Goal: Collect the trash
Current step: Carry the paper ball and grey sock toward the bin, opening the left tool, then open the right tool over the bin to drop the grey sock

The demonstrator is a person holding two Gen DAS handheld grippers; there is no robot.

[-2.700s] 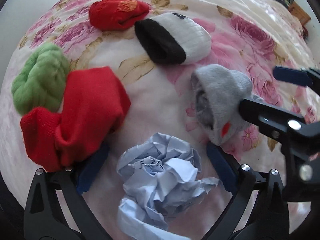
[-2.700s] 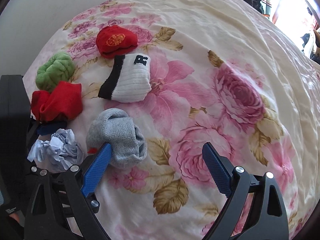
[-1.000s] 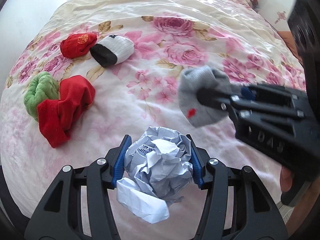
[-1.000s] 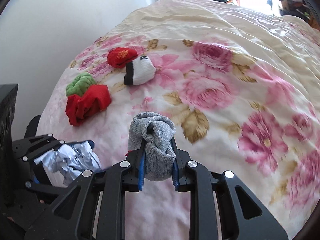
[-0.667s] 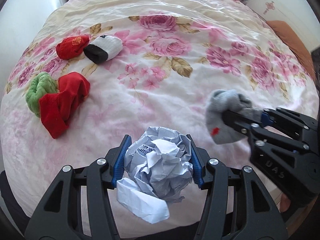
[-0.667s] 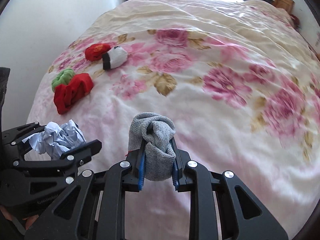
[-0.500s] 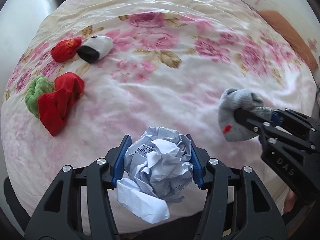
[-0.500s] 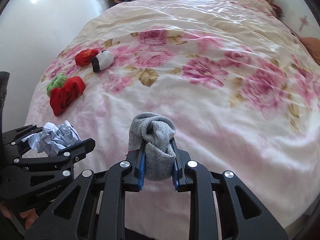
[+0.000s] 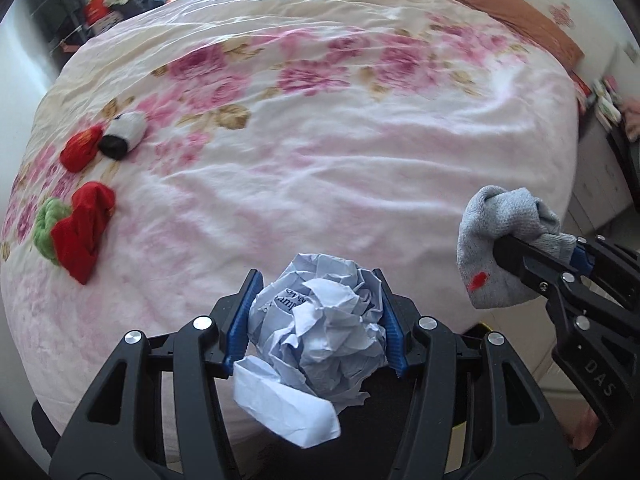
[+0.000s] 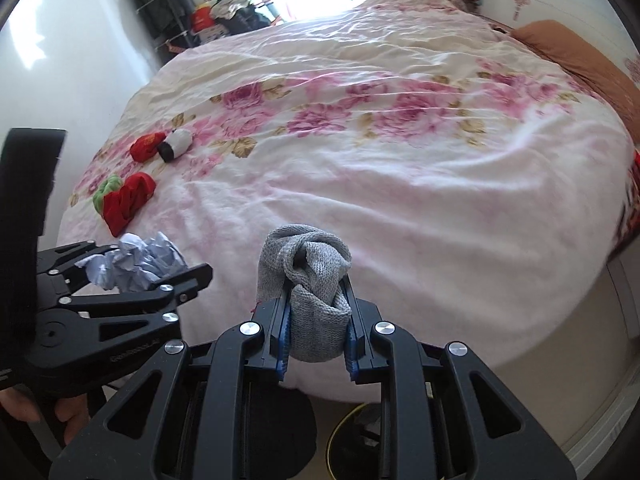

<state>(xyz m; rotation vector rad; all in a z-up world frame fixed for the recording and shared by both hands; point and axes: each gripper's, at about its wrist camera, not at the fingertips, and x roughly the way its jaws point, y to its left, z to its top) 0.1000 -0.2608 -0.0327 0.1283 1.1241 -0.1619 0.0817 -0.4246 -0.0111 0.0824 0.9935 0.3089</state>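
Both hand-held grippers (image 9: 316,316) (image 10: 316,320) clamp loads: left crumpled paper (image 9: 320,328), right grey sock (image 10: 308,280).

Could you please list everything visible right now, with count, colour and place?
crumpled paper ball: 1, pale blue-white, clamped in the left hand-held gripper.
grey sock: 1, grey, rolled, clamped in the right hand-held gripper.
red socks: 2, red, left side of the bed.
green sock: 1, green, touching the nearer red one.
black-and-white sock: 1, beside the farther red one.
bedspread: 1, cream with pink roses.
pillow: 1, orange-brown, far right.
left hand-held gripper: black, blue pads, shut.
right hand-held gripper: black, blue pads, shut.
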